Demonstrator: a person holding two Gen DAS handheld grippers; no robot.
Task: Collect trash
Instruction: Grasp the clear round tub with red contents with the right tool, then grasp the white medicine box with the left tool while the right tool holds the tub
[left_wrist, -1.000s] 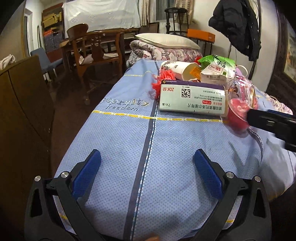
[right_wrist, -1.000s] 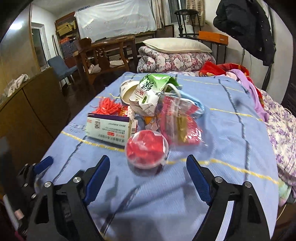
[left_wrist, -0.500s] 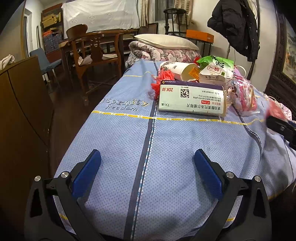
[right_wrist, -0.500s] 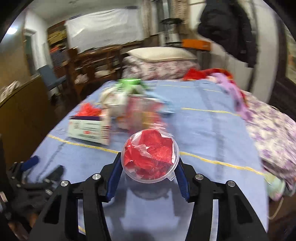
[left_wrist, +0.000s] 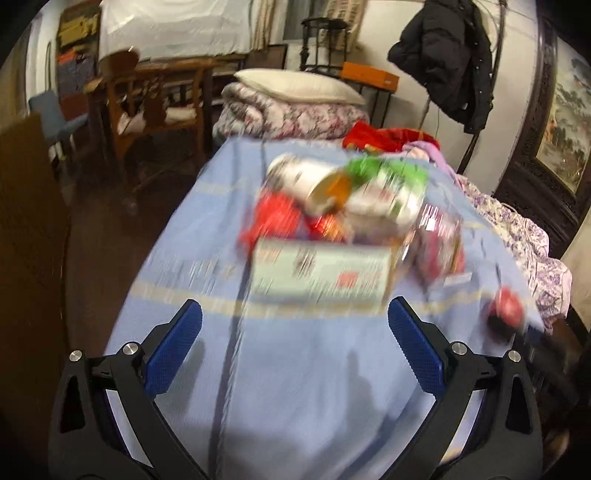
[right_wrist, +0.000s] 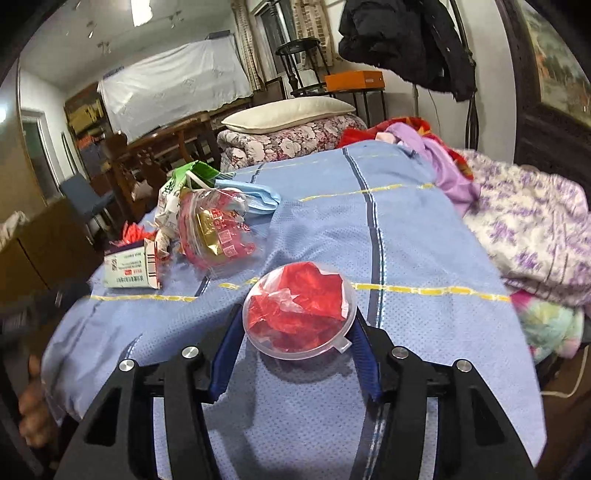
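We see round clear cup (right_wrist: 299, 310) stuffed with red wrapper, lid facing us, tipped a bit to right. No long side, it's round. Right gripper (right_wrist: 295, 332) squeezes it from both sides, above blue bedcover (right_wrist: 406, 258). Its pads just closed, cup between them. Left gripper (left_wrist: 293, 350) open wide, nothing inside. Trash pile farther off: medicine box (right_wrist: 129, 267), paper cup (left_wrist: 310, 181), red snack bag (right_wrist: 216, 230).

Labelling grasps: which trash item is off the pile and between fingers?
The round clear plastic cup of red wrappers, clamped by the right gripper; box, carton and bag remain piled.
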